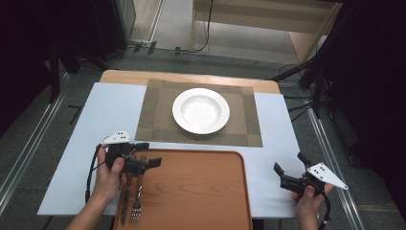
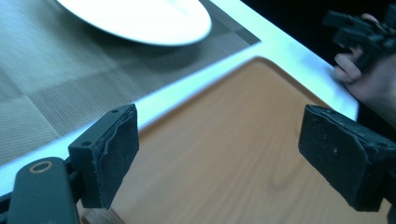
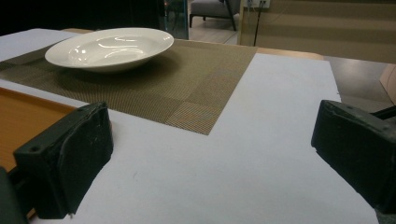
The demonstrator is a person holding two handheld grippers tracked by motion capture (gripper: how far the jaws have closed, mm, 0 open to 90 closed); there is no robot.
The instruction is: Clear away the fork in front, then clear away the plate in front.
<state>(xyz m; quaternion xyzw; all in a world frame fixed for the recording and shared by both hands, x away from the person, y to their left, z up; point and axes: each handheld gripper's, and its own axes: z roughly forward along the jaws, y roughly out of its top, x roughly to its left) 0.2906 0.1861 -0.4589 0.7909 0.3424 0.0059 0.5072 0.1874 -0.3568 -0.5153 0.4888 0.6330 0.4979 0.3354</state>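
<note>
Two pieces of cutlery, fork (image 1: 136,207) and likely knife (image 1: 125,203), untouched on wooden tray (image 1: 201,191) below left gripper (image 1: 143,155), jaws apart and empty like right gripper (image 1: 287,171); white plate (image 1: 200,110) on placemat (image 1: 158,117), probably nothing laid yet.

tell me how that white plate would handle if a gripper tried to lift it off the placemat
The plate looks glazed and glossy, so probably slippery against the pads. Likely rigid ceramic, breakable if dropped. Its wide sloping rim sits low on the placemat, so getting a jaw under may be awkward.
</note>
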